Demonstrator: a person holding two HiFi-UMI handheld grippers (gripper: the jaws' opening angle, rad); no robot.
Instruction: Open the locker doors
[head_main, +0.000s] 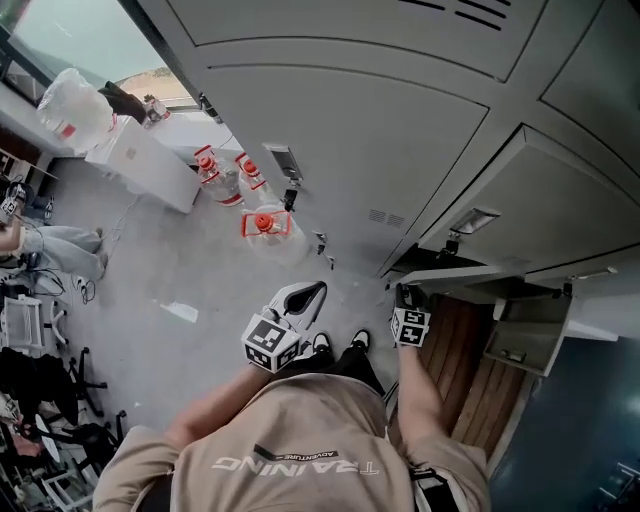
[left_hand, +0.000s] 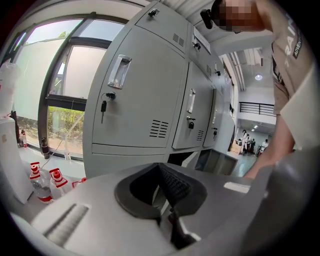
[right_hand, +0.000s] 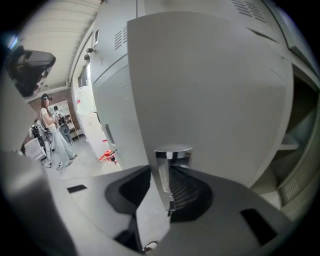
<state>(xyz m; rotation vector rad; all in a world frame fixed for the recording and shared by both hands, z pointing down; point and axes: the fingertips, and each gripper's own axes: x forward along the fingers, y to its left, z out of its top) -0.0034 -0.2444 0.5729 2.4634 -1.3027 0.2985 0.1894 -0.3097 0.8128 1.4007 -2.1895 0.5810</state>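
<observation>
The locker door (right_hand: 210, 85) being worked on stands swung out from its compartment (right_hand: 300, 130), directly ahead of the right gripper (right_hand: 167, 175). That gripper's jaws are clamped on the door's free edge at the chrome handle (right_hand: 172, 152), with one pad on each face of the panel. In the head view the same door (head_main: 470, 277) appears edge-on, with the right gripper (head_main: 406, 296) at its near end.

The left gripper (left_hand: 161, 172) holds nothing; its jaws are pressed together, tips meeting. In the head view the left gripper (head_main: 316, 292) is to the left of the right one, clear of the lockers.

Only the left gripper view shows the closed doors (left_hand: 135, 95) ahead of that gripper. The nearest has a recessed handle (left_hand: 120, 71) and a key (left_hand: 103, 106) hanging in its lock. Water bottles (left_hand: 37, 182) with red caps stand on the floor to that gripper's left. Only the right gripper view looks into the open compartment, to the right of the held door.
</observation>
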